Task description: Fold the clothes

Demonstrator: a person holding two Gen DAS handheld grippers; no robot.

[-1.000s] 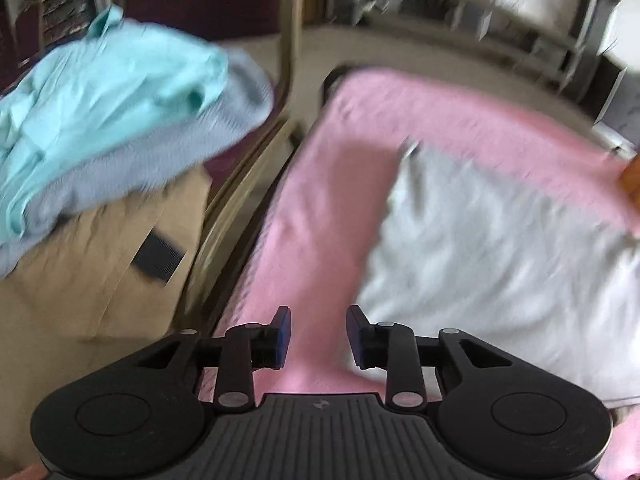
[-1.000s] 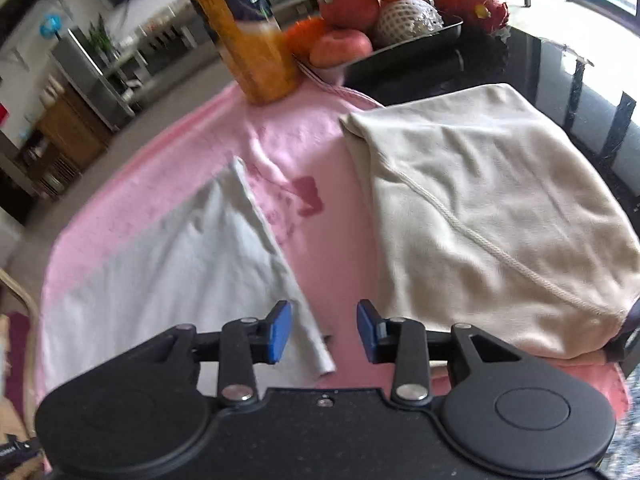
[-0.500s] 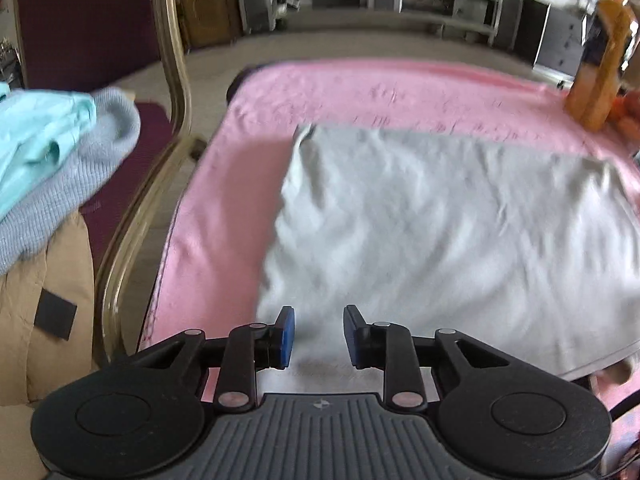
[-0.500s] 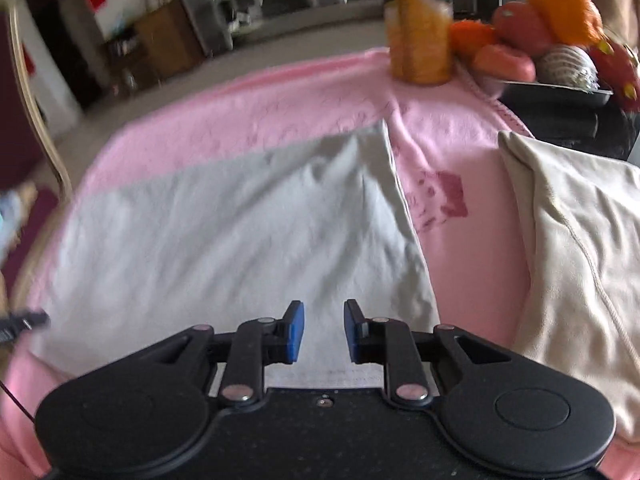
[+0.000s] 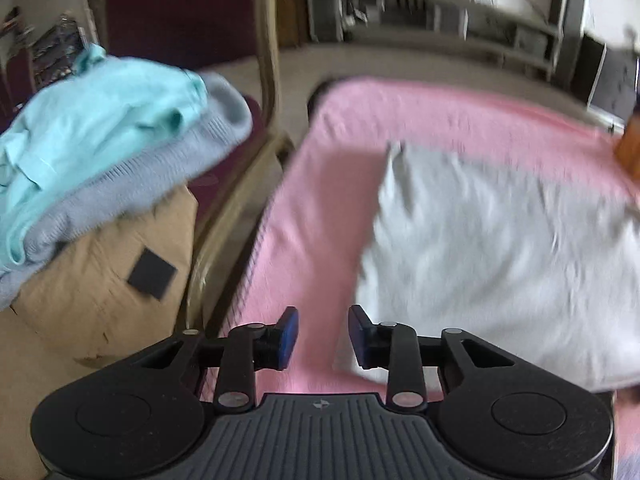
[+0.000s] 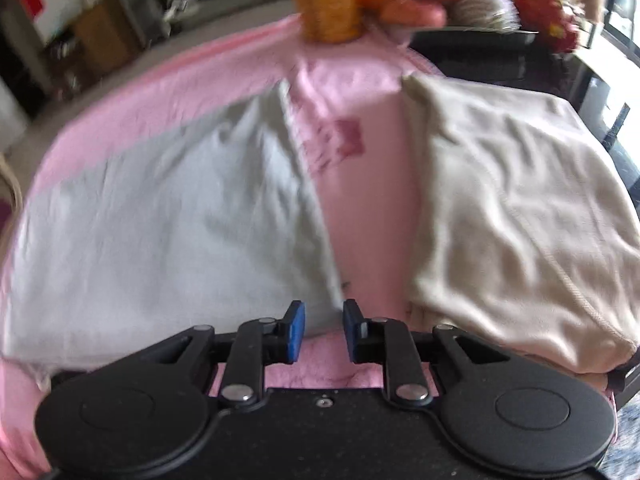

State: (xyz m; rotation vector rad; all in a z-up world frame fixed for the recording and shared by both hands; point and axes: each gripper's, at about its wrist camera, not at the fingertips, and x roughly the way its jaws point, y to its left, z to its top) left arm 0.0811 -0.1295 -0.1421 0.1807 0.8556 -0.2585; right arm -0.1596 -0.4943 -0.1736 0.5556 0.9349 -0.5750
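- Pink towel covers the table, and a folded pale grey garment lies flat on it.
- Left claw hovers above the pink towel just beside the grey garment's near left corner; its jaws stand apart with nothing between them.
- Right claw hovers at the grey garment's near right corner, jaws narrowly parted and gripping nothing; the cloth edge shows just beyond the gap.
- Cream garment lies folded on the right part of the table, apart from the grey one, with a strip of pink towel between them.
- Beyond both, at the far edge, stand an orange bottle and a dark tray of fruit.
- To the left, a chair carries a pile: a turquoise garment on top of a blue-grey knit, over a tan garment.
- Both views are blurred.
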